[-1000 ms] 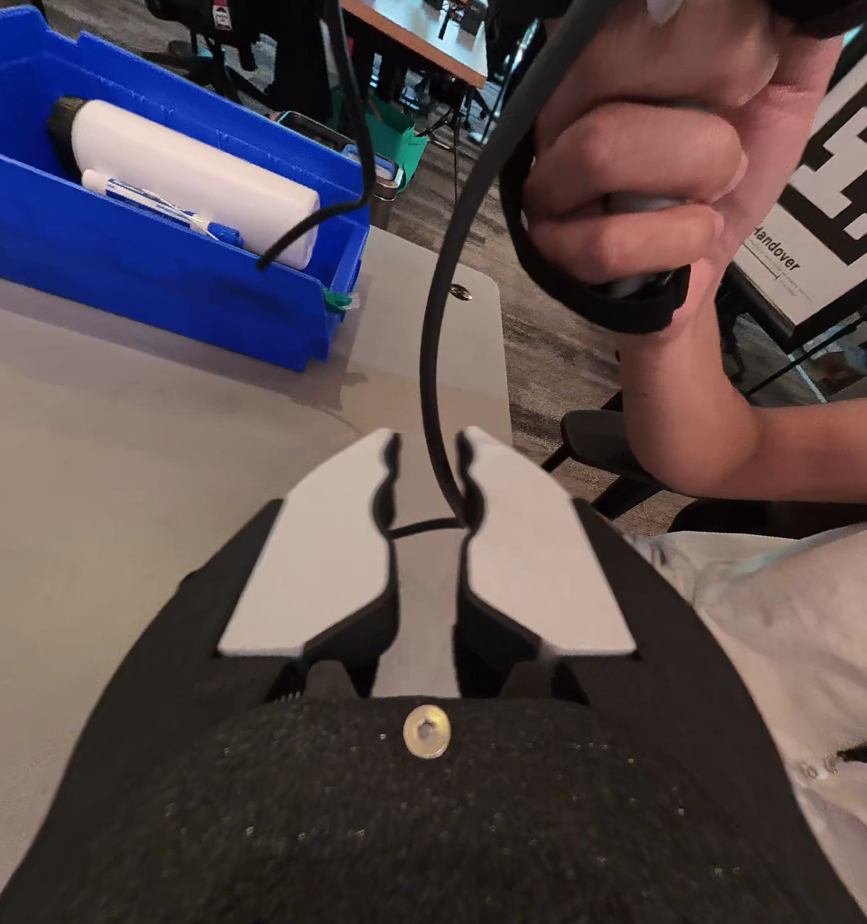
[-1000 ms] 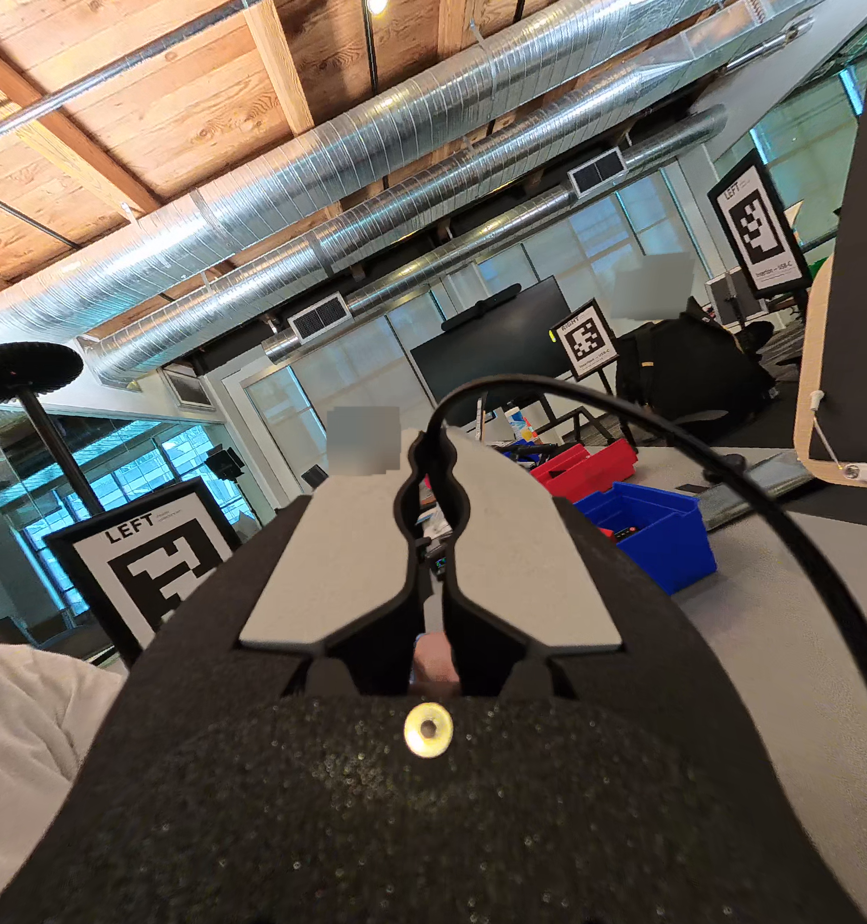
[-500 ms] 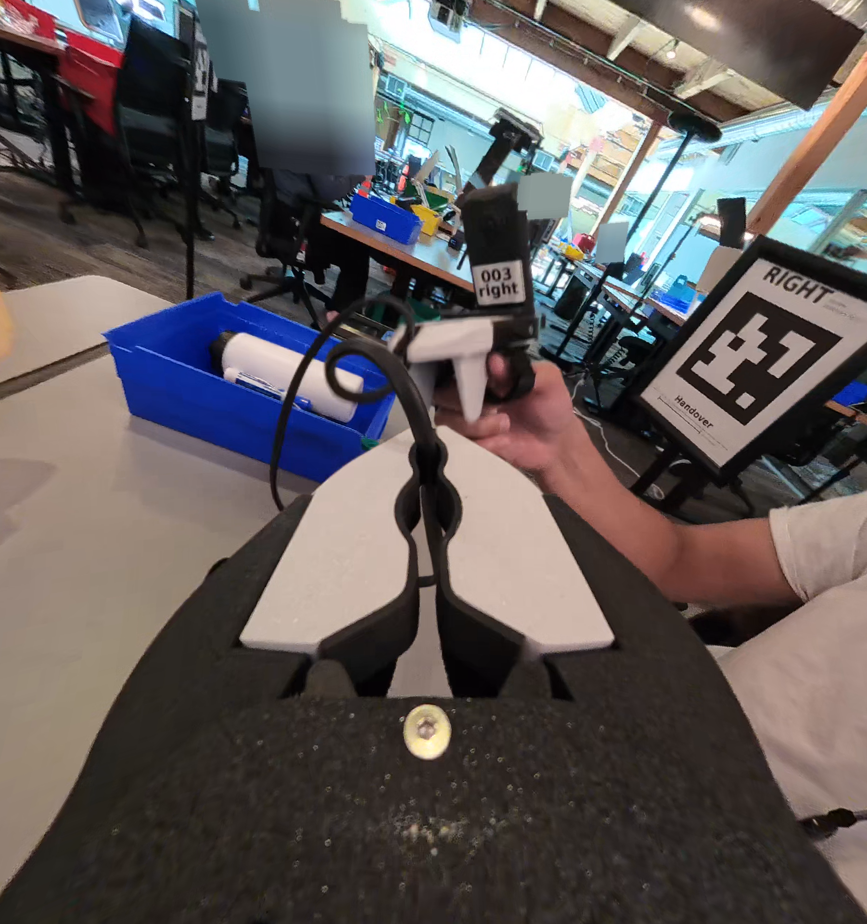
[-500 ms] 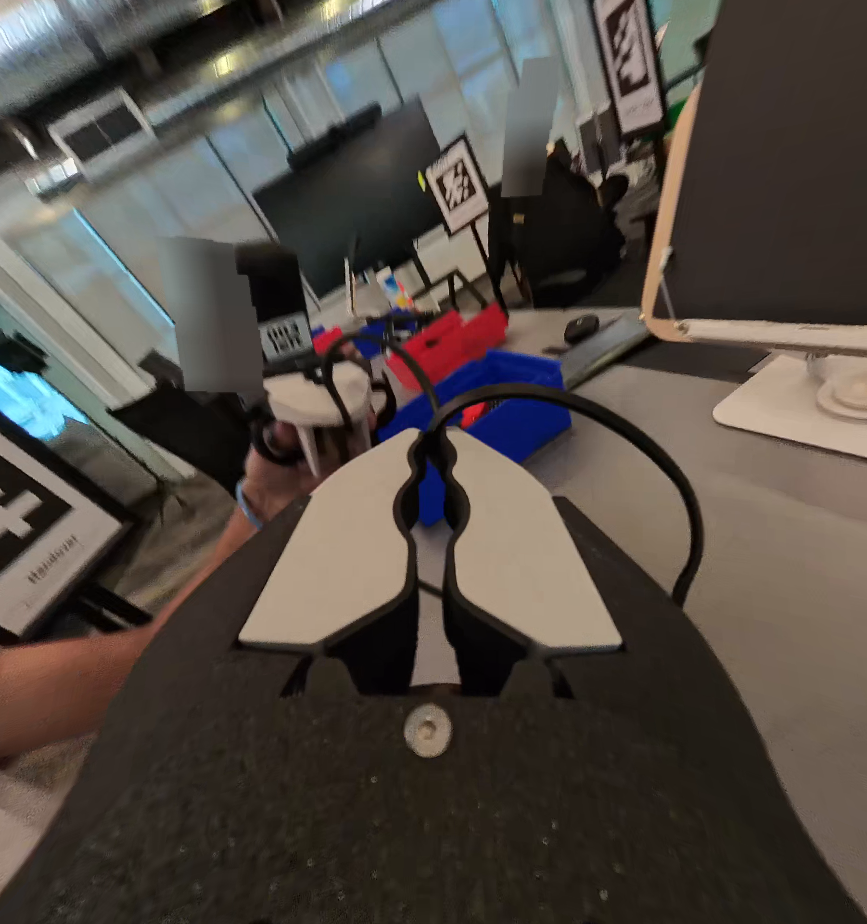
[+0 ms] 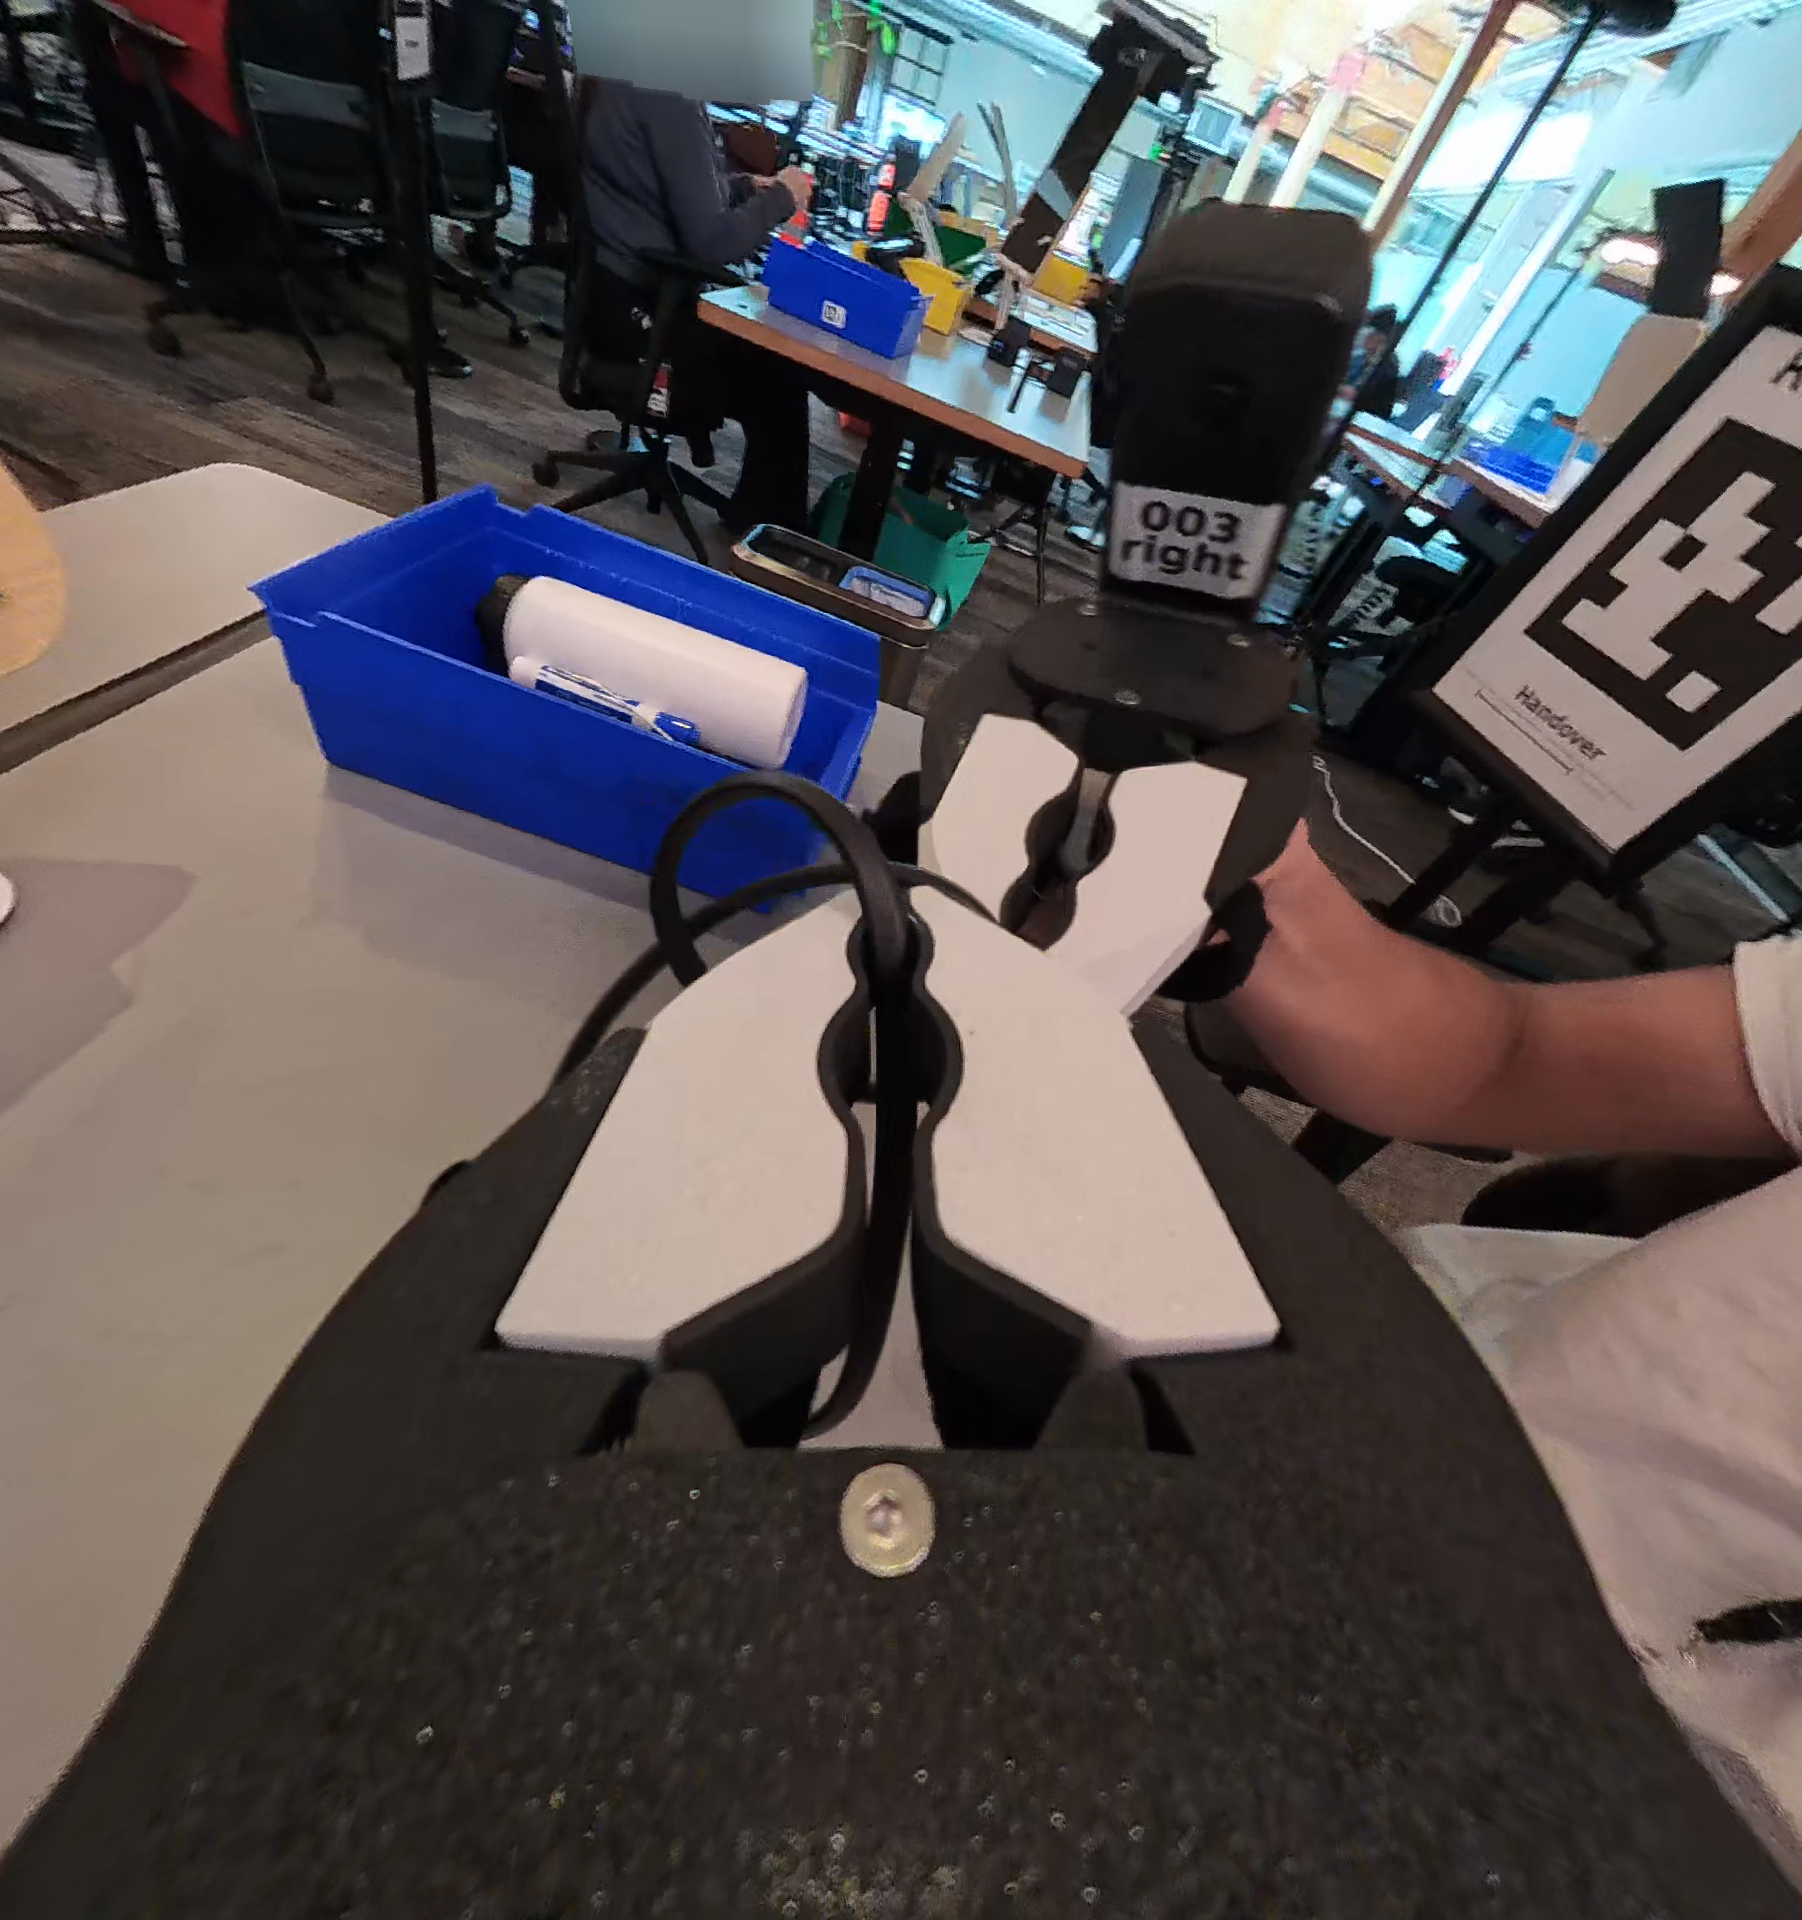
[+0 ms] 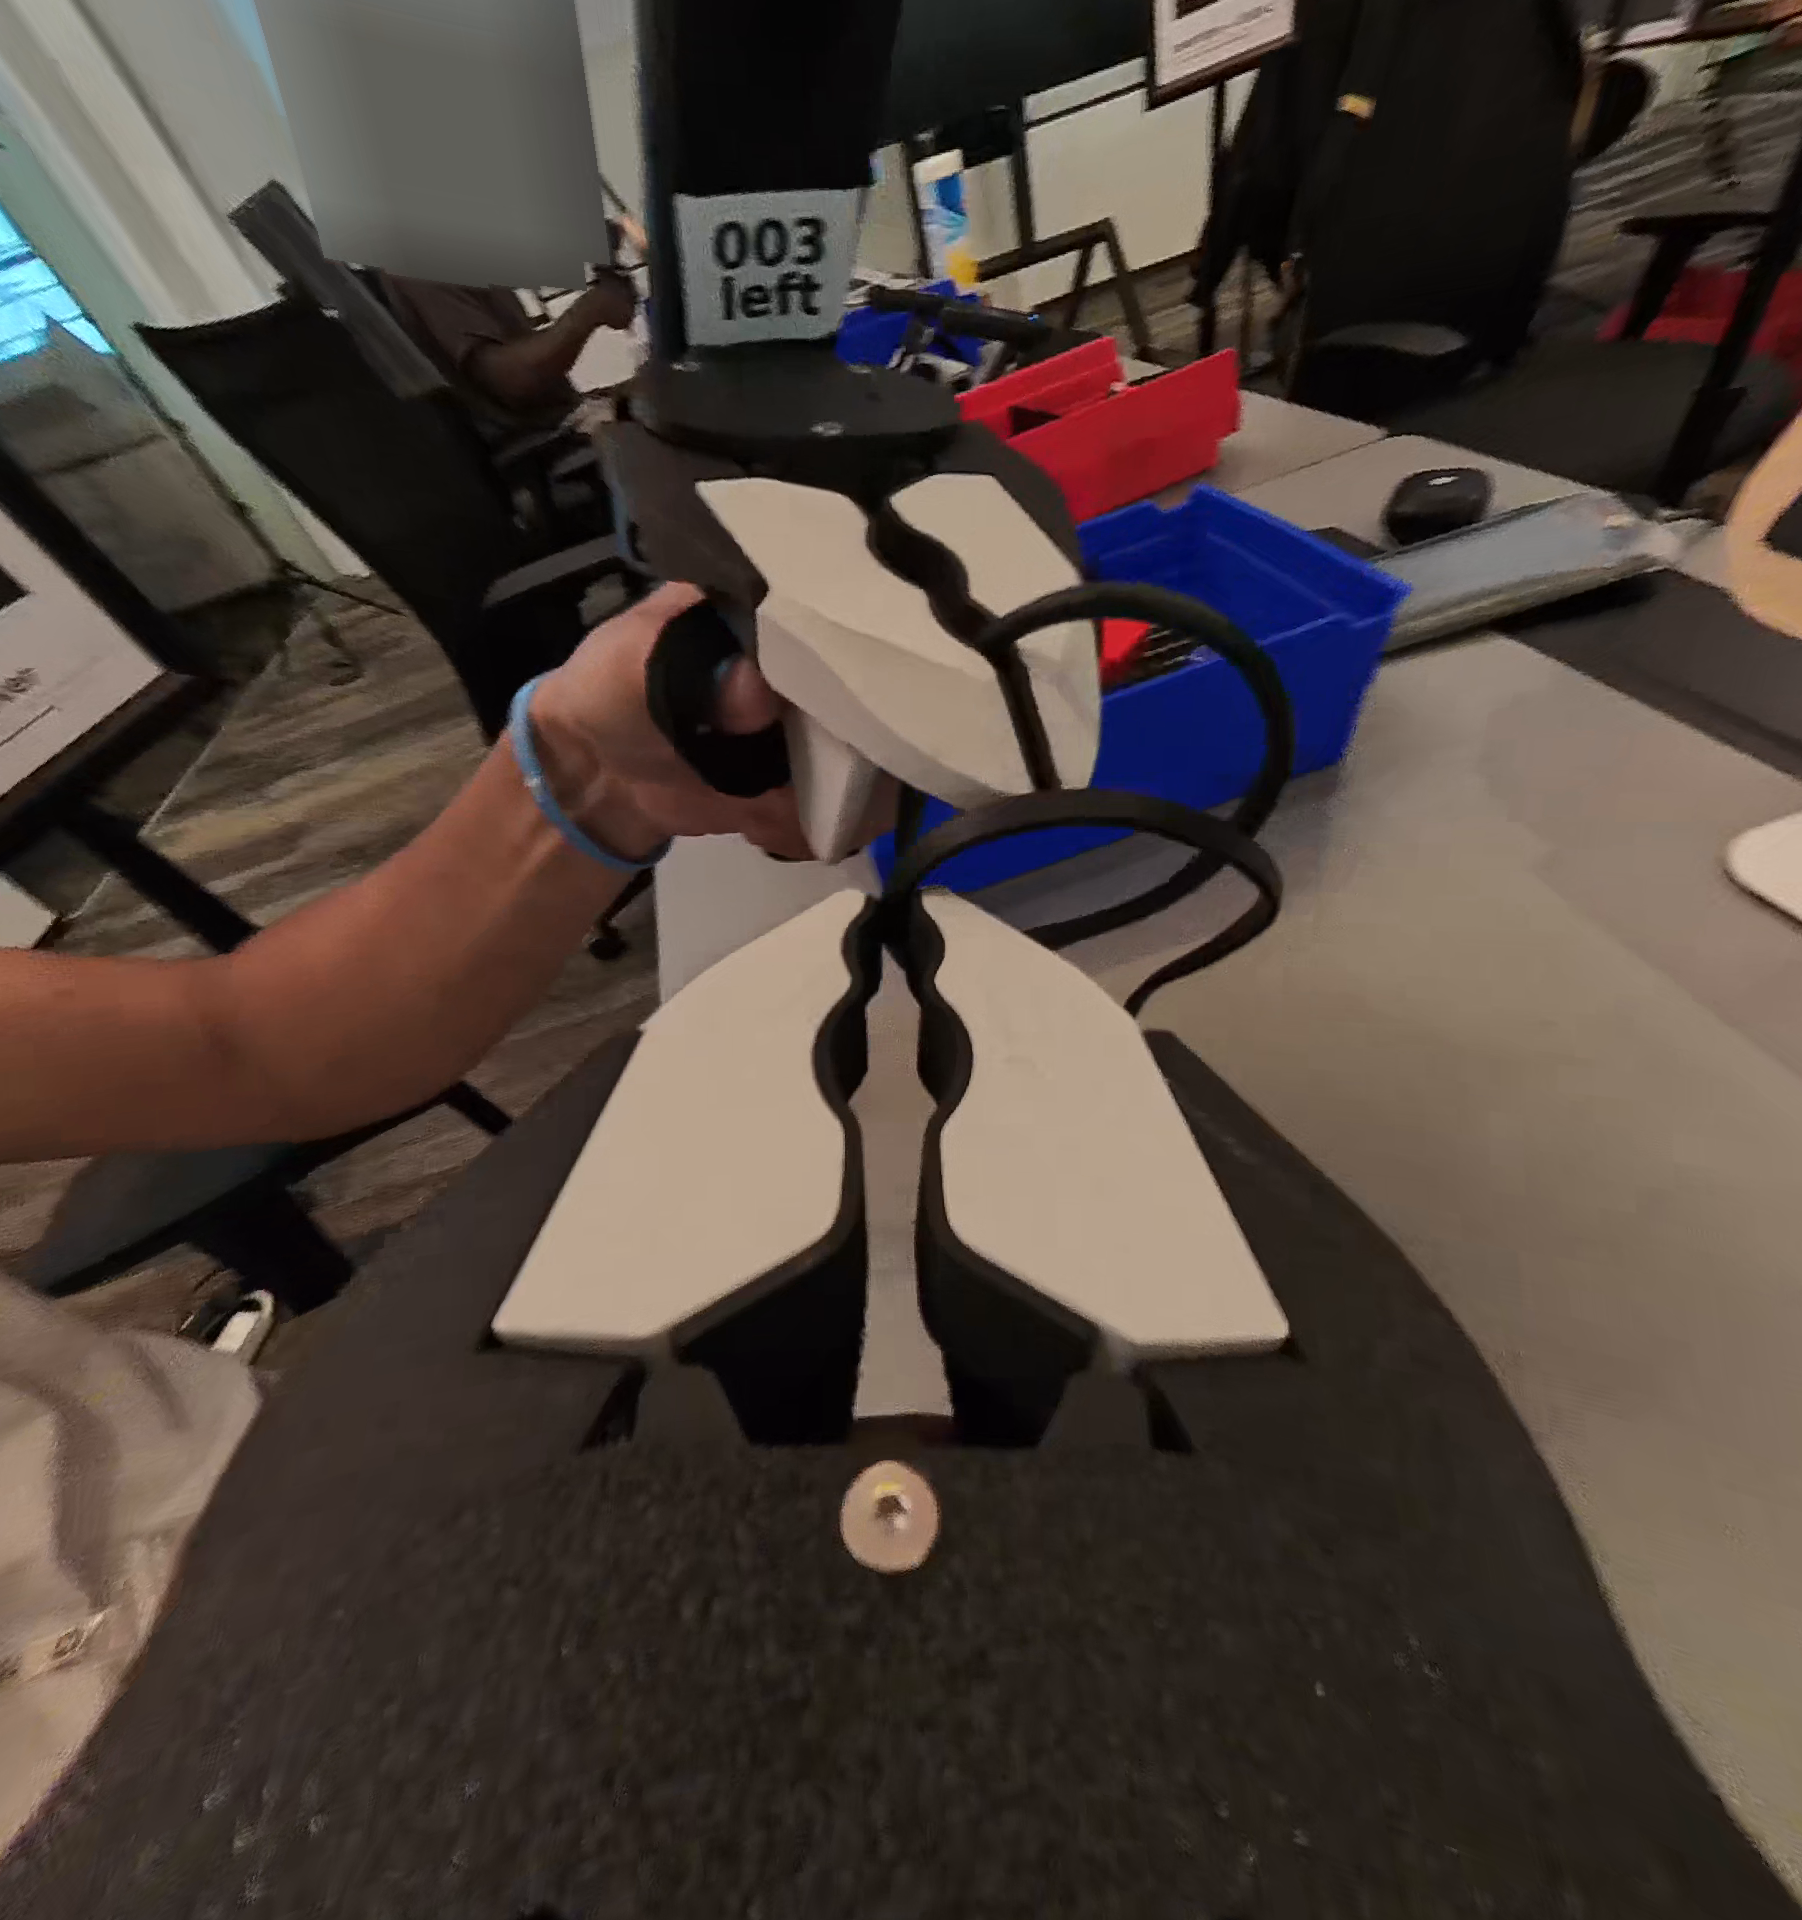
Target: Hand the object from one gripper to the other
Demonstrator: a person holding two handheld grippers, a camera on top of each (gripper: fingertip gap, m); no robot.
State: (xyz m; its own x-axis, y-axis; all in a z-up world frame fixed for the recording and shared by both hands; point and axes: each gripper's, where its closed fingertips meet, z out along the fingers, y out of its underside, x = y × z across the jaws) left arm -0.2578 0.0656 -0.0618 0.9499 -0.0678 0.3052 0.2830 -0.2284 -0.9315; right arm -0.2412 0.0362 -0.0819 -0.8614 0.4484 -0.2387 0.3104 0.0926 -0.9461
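Two tools, one black cable, one blue bin

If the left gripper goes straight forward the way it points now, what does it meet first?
Most likely the right gripper, which sits just ahead of the left gripper fingertips, slightly to the right. Both appear shut on the black cable; exact depth is unclear.

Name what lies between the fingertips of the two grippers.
A loop of black cable spans it. Both wrist views show the left gripper and right gripper each shut on the cable.
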